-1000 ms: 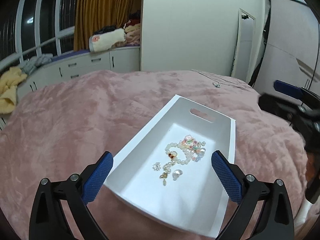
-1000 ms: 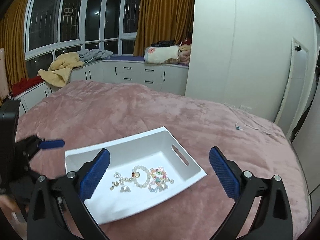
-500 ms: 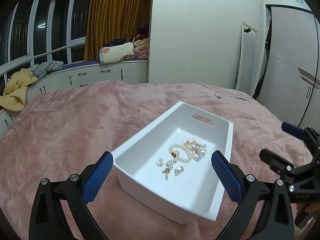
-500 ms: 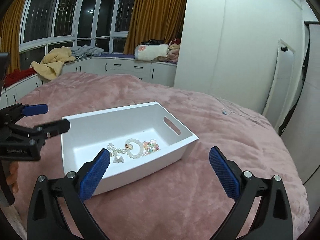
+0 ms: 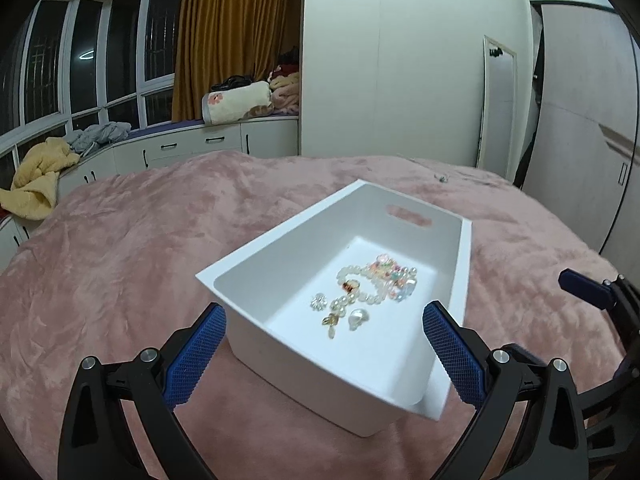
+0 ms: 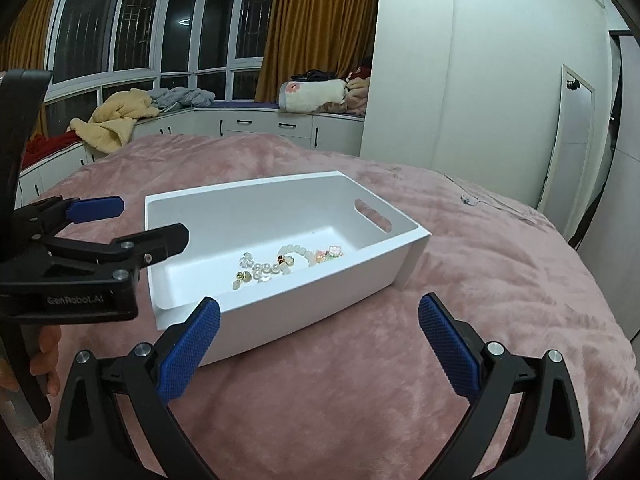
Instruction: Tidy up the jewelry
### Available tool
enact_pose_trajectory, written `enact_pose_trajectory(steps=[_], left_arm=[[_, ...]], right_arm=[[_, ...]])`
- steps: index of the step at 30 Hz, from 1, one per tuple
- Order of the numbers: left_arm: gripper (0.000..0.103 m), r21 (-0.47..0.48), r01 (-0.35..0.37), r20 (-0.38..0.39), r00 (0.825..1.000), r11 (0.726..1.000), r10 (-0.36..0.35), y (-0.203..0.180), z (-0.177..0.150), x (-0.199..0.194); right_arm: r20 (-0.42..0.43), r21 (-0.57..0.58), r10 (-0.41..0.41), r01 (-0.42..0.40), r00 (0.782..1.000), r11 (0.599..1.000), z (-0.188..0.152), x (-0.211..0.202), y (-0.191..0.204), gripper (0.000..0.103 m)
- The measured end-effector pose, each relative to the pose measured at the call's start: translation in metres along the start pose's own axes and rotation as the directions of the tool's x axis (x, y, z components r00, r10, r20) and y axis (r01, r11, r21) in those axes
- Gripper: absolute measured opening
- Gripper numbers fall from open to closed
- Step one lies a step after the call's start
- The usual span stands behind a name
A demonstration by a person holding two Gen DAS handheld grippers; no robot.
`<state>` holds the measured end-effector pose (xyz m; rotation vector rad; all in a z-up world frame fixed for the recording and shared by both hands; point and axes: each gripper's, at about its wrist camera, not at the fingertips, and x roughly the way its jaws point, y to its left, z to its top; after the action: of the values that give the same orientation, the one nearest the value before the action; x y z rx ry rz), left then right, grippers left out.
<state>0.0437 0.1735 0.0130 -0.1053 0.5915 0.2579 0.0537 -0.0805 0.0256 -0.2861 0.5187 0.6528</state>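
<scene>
A white plastic bin [image 5: 280, 248] with a handle slot sits on the pink bedspread; it also shows in the right wrist view [image 6: 248, 200]. On its floor lies a pile of jewelry [image 5: 368, 292]: a pearl bracelet, colored beads and small earrings, also visible in the right wrist view [image 6: 288, 264]. My left gripper [image 5: 324, 348] is open and empty, just in front of the bin's near wall. My right gripper [image 6: 318, 344] is open and empty, low beside the bin's long side. The left gripper shows in the right wrist view [image 6: 132, 224] at the bin's left end.
The pink bedspread [image 5: 120, 248] covers the bed all around the bin. A thin cable [image 6: 480, 200] lies on the far right of the bed. White cabinets with piled clothes [image 6: 120, 116] stand by the windows; a wardrobe [image 5: 580, 140] is at right.
Both grippers have dropped lower and pulled back from the bin, so the views are flatter. The bin and jewelry have not moved. Both stay open.
</scene>
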Motion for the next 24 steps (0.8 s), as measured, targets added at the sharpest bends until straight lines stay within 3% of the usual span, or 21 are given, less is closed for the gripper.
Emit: enact_pose_trajectory(steps=[8, 24], left_arm=[[0.100, 0.034, -0.024, 0.004, 1.000, 0.999, 0.024, -0.0014, -0.0016, 0.0055], [0.100, 0.048, 0.007, -0.011, 1.000, 0.999, -0.007, -0.0008, -0.0011, 0.0027]], right_arm=[[0.009, 0.008, -0.009, 0.009, 1.000, 1.000, -0.0022, 0.0006, -0.0039, 0.098], [0.029, 0.002, -0.008, 0.008, 1.000, 1.000, 0.0021, -0.0002, -0.0051, 0.098]])
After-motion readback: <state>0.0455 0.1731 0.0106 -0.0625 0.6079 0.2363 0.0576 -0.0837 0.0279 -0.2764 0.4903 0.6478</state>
